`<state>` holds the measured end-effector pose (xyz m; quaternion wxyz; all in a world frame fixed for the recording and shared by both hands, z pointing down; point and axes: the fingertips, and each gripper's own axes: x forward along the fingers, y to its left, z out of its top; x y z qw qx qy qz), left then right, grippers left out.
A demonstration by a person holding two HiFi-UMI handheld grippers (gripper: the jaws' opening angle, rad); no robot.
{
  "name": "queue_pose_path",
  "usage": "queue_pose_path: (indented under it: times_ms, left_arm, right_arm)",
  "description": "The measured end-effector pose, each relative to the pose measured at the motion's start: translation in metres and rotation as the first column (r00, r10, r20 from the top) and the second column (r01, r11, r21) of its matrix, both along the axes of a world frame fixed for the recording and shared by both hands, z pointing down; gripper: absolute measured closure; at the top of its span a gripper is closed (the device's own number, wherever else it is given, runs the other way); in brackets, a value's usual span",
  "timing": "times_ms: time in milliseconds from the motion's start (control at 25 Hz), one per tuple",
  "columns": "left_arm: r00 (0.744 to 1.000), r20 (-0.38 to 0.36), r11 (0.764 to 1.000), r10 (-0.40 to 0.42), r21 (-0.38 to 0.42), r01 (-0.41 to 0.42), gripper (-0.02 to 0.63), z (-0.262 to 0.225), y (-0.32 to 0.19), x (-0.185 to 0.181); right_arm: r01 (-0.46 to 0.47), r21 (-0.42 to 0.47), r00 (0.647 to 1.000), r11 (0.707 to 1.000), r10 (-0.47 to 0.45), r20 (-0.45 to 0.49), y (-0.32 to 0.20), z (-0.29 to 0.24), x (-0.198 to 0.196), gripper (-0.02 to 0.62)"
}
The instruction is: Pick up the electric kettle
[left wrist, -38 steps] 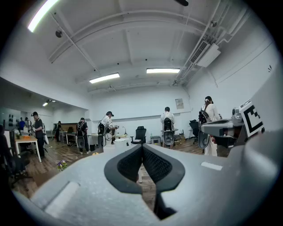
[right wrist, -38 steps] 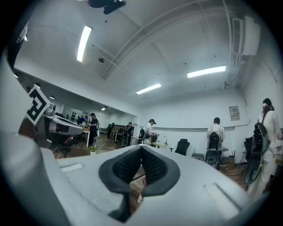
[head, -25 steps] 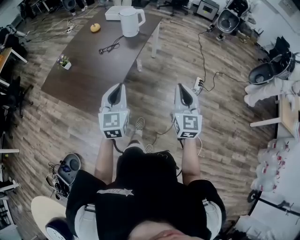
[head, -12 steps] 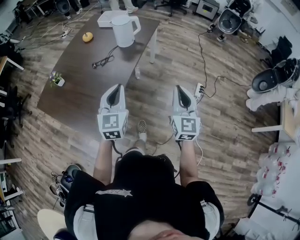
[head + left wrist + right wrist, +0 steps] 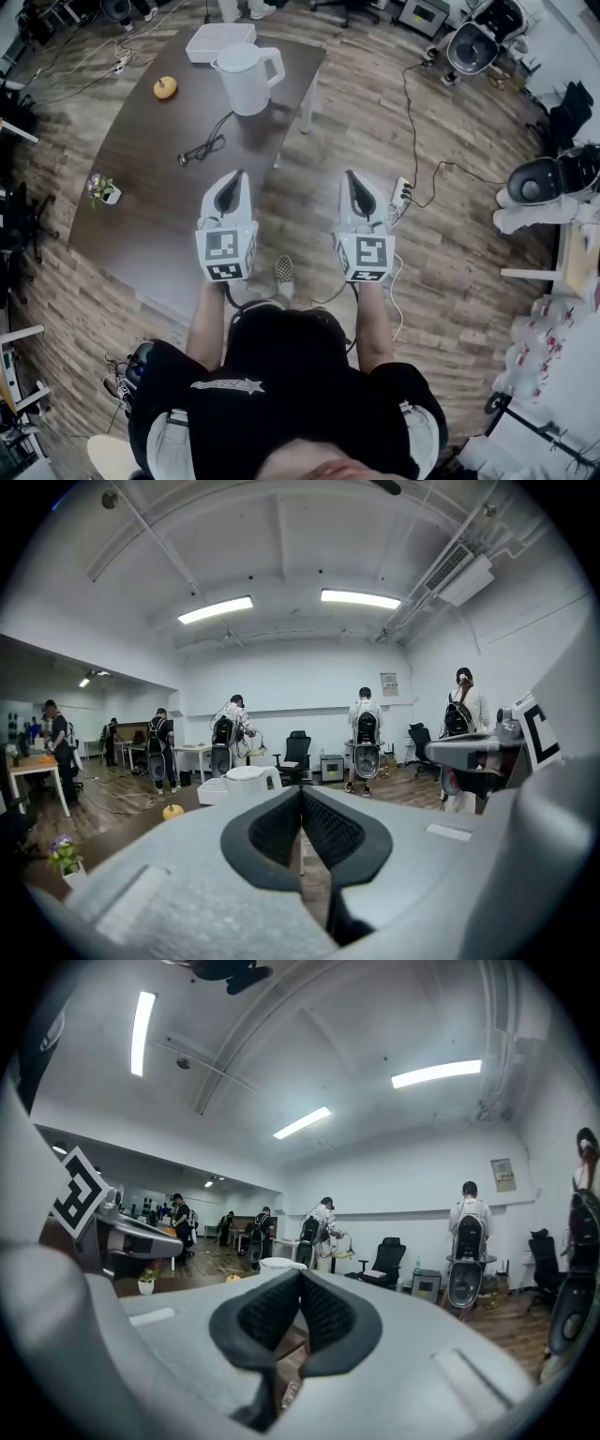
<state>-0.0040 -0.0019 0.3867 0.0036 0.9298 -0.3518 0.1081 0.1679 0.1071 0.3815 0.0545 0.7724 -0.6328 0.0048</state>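
Head view. Long dark brown wooden table on plank floor ahead of the person. White plastic electric kettle, handle to the right, stands upright on the table near its far end. Flat white rectangular box sits at the table's far edge. Small round orange fruit lies on the far left part of the table. Black coiled cable lies around the table's middle. Small green plant in a white pot stands at the table's left edge. Left gripper shows over the table's right edge. Right gripper is off the table to its right, over floor. Both are well short of the kettle.

Left gripper view. Black ribbed pads meet at the tips, with nothing between them. Kettle, box and fruit show on the table beyond the jaws. People with backpacks stand past the table's far end.

Right gripper view. Jaws pressed together and empty. Kettle's top shows just above the tips, on the table beyond.
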Motion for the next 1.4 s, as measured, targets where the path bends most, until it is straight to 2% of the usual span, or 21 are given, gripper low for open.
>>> queue_pose_path:
  times_ms: [360,760,800,840,960,1200,1400]
  left_arm:
    - [1.000,-0.012,1.000,-0.027,-0.008,0.027,0.595,0.001,-0.073,0.020]
    - [0.993,-0.033,0.994,-0.112,-0.024,0.111,0.596,0.008,-0.132,0.025]
    - [0.992,-0.034,0.992,-0.123,-0.024,0.122,0.595,0.009,-0.139,0.027]
    - [0.990,-0.035,0.991,-0.135,-0.022,0.134,0.595,0.011,-0.147,0.030]
    - [0.983,-0.028,0.983,-0.181,-0.022,0.181,0.595,0.016,-0.173,0.037]
    - [0.962,0.000,0.961,-0.272,-0.056,0.271,0.595,0.034,-0.219,0.052]
    - [0.948,0.043,0.944,-0.316,-0.081,0.319,0.595,0.054,-0.244,0.058]
  right_arm:
    - [0.030,-0.011,1.000,0.999,-0.030,-0.008,-0.083,0.000,0.021,0.591]
    - [0.088,-0.021,0.996,0.996,-0.088,0.001,-0.157,0.008,0.038,0.589]
    - [0.106,-0.023,0.994,0.994,-0.105,0.013,-0.168,0.011,0.041,0.542]
    - [0.127,-0.025,0.992,0.992,-0.126,0.026,-0.180,0.015,0.044,0.421]
    - [0.167,-0.030,0.985,0.986,-0.166,0.039,-0.216,0.025,0.055,0.364]
    - [0.202,-0.056,0.977,0.978,-0.198,0.080,-0.280,0.049,0.081,0.364]
    - [0.252,-0.095,0.965,0.963,-0.243,0.095,-0.324,0.073,0.088,0.364]
